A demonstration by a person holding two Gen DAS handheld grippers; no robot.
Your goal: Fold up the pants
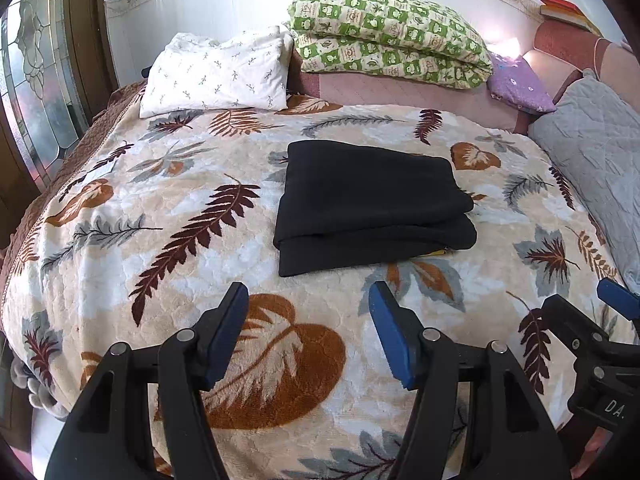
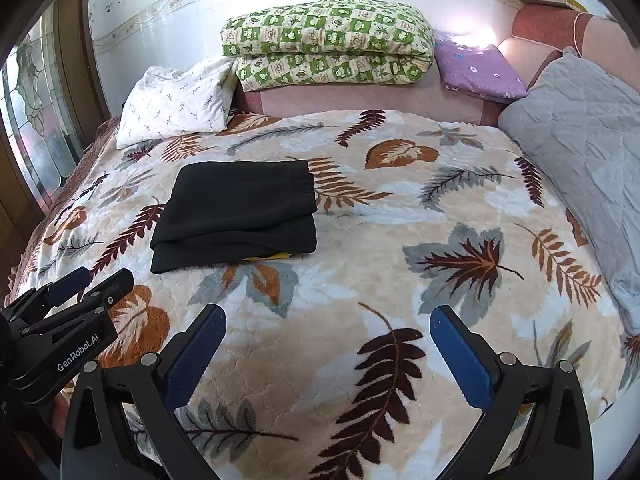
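Black pants point(image 1: 370, 204) lie folded in a compact stack on the leaf-patterned blanket point(image 1: 160, 208); they also show in the right wrist view point(image 2: 240, 212), left of centre. A bit of yellow peeks out under their near edge. My left gripper point(image 1: 308, 312) is open and empty, held above the blanket short of the pants. My right gripper point(image 2: 328, 332) is open and empty, to the right of the pants and nearer than them. The right gripper shows at the left view's right edge point(image 1: 600, 320); the left gripper shows at the right view's left edge point(image 2: 72, 300).
A white pillow point(image 1: 216, 72), a green checked quilt point(image 1: 388, 36) and a purple cushion point(image 1: 520, 80) lie at the bed's far end. A grey quilted cover point(image 2: 580, 140) lies along the right side. A stained-glass door point(image 1: 32, 80) stands at left. Books point(image 1: 568, 10) sit on the headboard corner.
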